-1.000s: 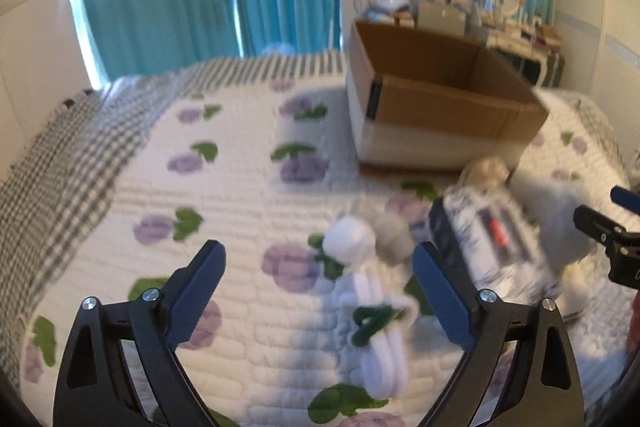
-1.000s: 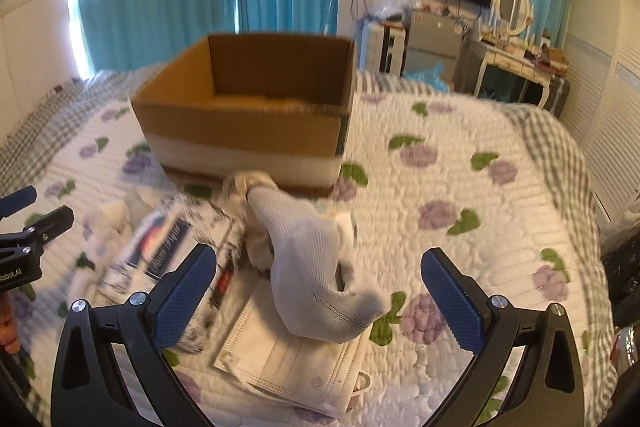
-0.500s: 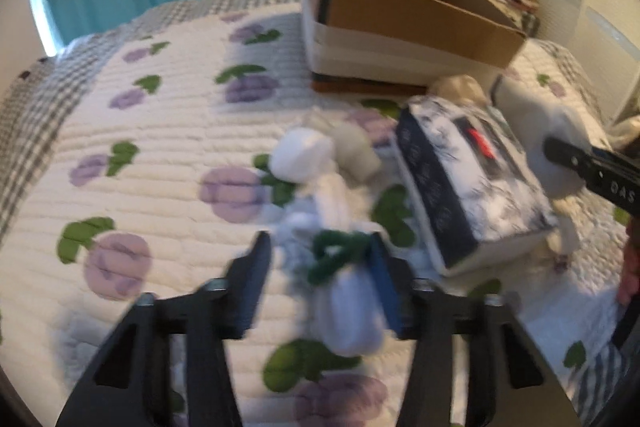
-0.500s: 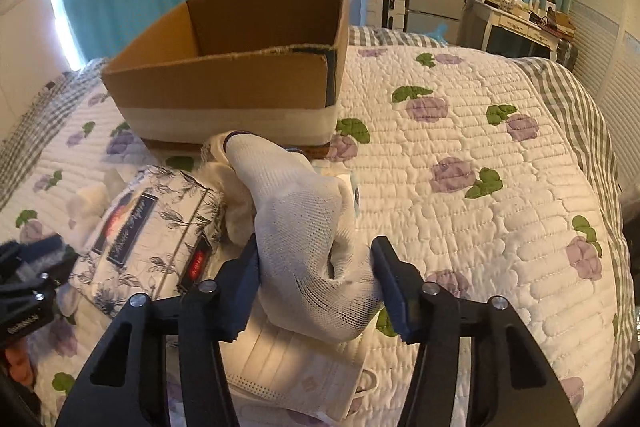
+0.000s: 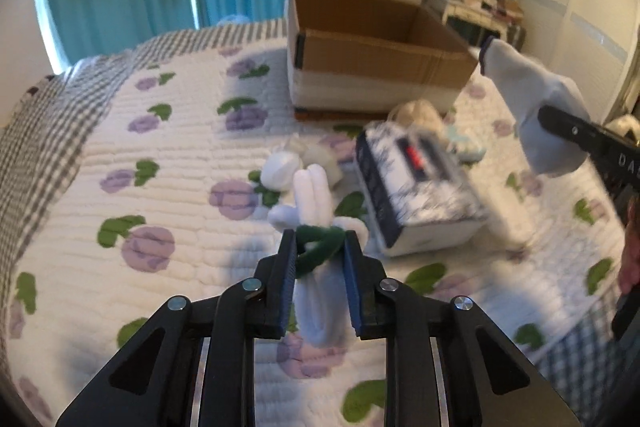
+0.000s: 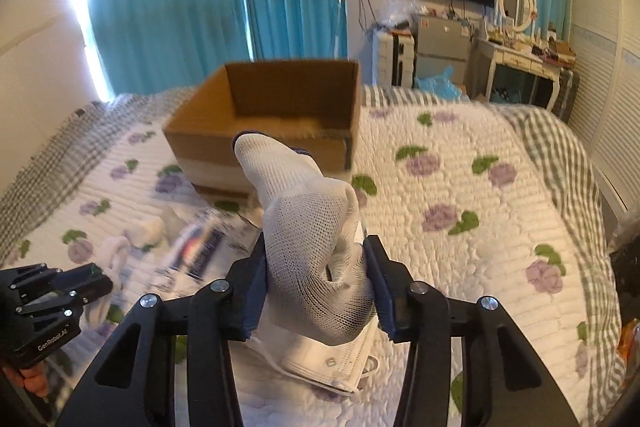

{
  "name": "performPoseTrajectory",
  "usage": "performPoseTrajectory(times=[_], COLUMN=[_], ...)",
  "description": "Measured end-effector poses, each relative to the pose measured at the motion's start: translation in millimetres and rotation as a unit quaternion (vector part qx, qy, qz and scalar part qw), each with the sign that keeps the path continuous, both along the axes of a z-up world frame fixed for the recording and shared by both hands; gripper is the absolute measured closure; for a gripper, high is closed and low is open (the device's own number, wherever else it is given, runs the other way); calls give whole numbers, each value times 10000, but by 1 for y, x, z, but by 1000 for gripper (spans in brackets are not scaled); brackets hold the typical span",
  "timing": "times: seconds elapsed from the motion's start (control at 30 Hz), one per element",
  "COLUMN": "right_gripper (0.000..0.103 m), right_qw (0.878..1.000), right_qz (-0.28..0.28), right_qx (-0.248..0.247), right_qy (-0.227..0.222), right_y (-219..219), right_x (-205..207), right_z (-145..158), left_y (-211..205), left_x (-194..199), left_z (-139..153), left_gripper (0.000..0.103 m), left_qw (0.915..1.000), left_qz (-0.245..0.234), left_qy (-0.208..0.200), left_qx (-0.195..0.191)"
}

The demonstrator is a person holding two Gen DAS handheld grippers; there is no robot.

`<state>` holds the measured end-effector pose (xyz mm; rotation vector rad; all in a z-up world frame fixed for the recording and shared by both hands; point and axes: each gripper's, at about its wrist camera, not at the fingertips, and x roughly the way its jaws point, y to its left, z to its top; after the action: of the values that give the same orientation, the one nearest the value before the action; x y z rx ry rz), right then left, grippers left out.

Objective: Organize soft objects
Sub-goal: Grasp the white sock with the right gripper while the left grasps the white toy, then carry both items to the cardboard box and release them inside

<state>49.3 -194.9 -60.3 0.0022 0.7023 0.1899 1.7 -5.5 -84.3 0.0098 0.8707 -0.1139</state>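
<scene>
My left gripper [image 5: 319, 241] is shut on a white fuzzy bundle tied with a green band [image 5: 316, 223], held just above the quilt. My right gripper [image 6: 316, 251] is shut on a white knit glove [image 6: 308, 227], lifted above a face mask [image 6: 332, 363] on the bed. The glove also shows at the right in the left wrist view [image 5: 536, 111]. An open cardboard box [image 5: 372, 55] stands on the bed behind; it also shows in the right wrist view [image 6: 272, 115]. The left gripper appears low at the left of the right wrist view [image 6: 60, 291].
A floral tissue pack [image 5: 416, 187] lies beside the bundle, with white and grey balled socks [image 5: 280, 167] and a beige soft item [image 5: 416, 113] near the box. The flowered quilt [image 5: 160, 155] covers the bed. A dresser [image 6: 524, 67] and curtains stand behind.
Both grippers have closed from wide open: the left on the green-banded bundle, the right on the glove. Both have lifted their items; the glove now stands higher, nearer the box.
</scene>
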Motion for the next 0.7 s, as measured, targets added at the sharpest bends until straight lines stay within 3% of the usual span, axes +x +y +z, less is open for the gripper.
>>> performPoseTrajectory(times=[0.2, 0.37, 0.57, 0.7], right_gripper=[58, 58, 58, 58], right_qw=[9975, 9926, 9896, 9925], right_qz=[120, 262, 396, 484], right_qx=[-217, -337, -329, -190], right_qy=[-657, -1141, -1344, -1107], right_y=[9, 15, 27, 35], right_x=[-12, 3, 60, 116], right_z=[58, 108, 140, 132], left_y=[-7, -19, -28, -45], left_x=[9, 33, 89, 132], left_z=[54, 109, 151, 155], left_gripper=[81, 81, 81, 81], left_qw=[9986, 9939, 9883, 9858], left_qz=[-133, -339, -642, -797], left_qy=[-438, -1042, -1354, -1479], left_qx=[-248, -121, -278, 22])
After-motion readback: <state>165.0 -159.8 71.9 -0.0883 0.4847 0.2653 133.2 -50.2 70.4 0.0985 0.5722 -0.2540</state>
